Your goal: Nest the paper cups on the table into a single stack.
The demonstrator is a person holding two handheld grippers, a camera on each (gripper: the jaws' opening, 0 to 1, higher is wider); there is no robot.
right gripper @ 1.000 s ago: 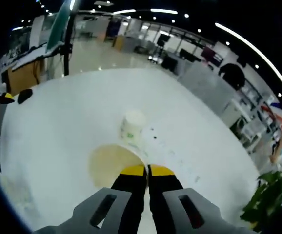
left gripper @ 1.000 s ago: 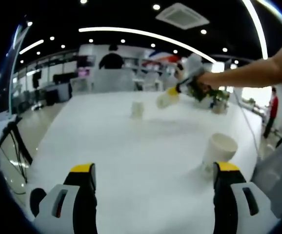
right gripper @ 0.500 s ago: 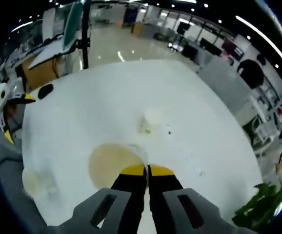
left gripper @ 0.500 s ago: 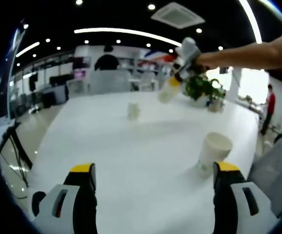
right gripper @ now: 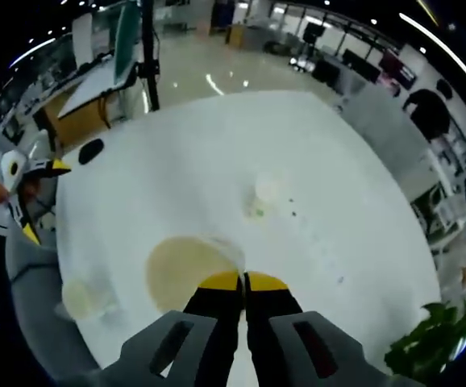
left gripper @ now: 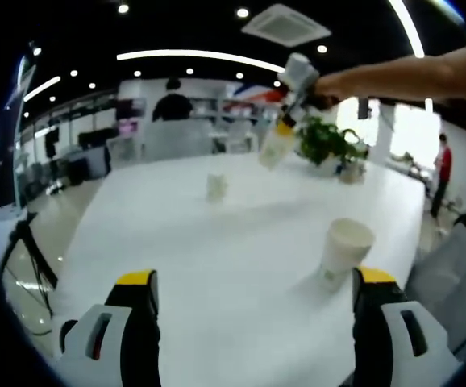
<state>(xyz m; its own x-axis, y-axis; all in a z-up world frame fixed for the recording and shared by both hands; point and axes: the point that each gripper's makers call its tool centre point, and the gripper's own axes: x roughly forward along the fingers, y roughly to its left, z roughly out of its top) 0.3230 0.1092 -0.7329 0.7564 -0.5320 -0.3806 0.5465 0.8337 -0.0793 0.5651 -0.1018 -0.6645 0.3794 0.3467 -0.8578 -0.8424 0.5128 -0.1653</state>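
the right gripper (right gripper: 243,279), jaws clamped on a paper cup's (right gripper: 186,270) rim, has lifted it higher above the table (right gripper: 176,177), while the left gripper (left gripper: 257,278) waits with jaws apart near another cup (left gripper: 342,250).

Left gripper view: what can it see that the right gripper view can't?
Left gripper view: ceiling lights, a vent and a person in red. Right gripper view: a wooden desk and the inside of the held cup. Both: the white table, the plant, the open left gripper, the right gripper shut on the held cup, and two standing cups.
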